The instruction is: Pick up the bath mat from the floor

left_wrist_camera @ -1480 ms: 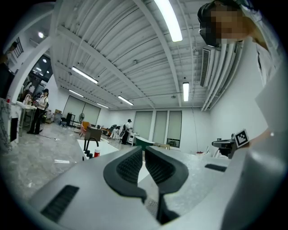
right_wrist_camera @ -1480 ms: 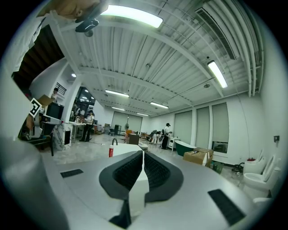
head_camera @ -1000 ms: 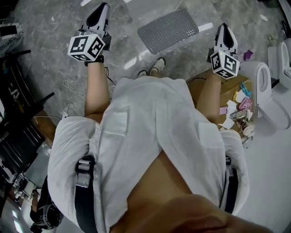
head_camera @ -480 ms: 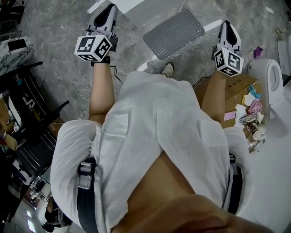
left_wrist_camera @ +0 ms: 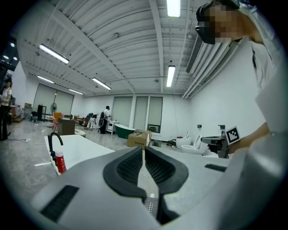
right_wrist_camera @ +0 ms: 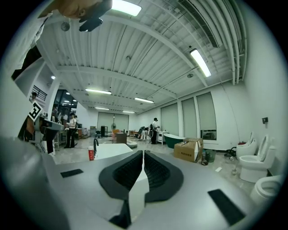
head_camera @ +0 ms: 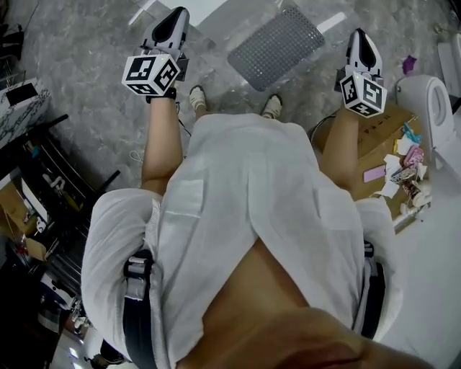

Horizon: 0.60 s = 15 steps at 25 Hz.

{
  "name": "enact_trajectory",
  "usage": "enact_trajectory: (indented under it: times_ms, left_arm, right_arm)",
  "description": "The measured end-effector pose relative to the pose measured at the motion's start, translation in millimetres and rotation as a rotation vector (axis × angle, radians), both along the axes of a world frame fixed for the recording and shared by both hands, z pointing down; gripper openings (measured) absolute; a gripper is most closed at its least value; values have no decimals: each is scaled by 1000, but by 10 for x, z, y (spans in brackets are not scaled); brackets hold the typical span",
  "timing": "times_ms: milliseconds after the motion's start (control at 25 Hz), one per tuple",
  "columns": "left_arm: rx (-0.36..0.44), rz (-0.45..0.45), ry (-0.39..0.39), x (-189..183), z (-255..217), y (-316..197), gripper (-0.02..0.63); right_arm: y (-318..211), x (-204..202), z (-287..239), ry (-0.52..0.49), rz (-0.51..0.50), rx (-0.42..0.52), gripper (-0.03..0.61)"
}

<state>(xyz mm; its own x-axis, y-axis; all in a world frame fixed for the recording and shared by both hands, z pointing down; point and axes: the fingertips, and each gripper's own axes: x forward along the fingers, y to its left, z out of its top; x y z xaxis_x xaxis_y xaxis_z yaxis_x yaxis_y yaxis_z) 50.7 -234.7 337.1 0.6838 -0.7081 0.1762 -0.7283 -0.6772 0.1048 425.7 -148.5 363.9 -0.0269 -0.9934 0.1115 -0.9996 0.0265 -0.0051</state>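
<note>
Nearest is the person's white shirt (head_camera: 245,209), bent forward, with a bare forearm reaching out on each side of it so that the tools go first. The left gripper (head_camera: 175,18) is clenched: its ribbed pads (left_wrist_camera: 130,166) meet tip to tip with nothing between them. It points nearly level across the hall, not at the ground, so I judge the reach has not begun. The right gripper (head_camera: 360,37) is clenched and empty too, also aimed out into the room. Closed jaws look like a carrying posture, kept until there is something to take.

Just past the shirt hem the shoes (head_camera: 196,97) stand short of the mat (head_camera: 277,47). It lies flat and slanted on the grey marbled floor (head_camera: 86,65), a little beyond the toes and between the two grippers. Nothing touches it. The wide spread of the arms would suit taking it by two edges at once.

A box (head_camera: 374,133) sits by the right arm with paper scraps beside it, a toilet (head_camera: 428,108) just beyond, and a dark rack (head_camera: 50,187) off to the left.

To my eye the next move calls for tipping both grippers down and opening them at the near edge. So thin a sheet, lying flush on a smooth floor, may resist a jaw sliding under it.
</note>
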Motion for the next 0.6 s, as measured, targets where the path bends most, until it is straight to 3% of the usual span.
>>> enact_trajectory:
  times_ms: [280,600]
  left_arm:
    - [-55,46,23,-637,380,-434,25]
    - [-95,57,34,-1087,777,-506,26]
  right_arm:
    - [-278,-777,232,-28,24,-48,31]
    - [-716,-1589,685,-34,-85,-128,31]
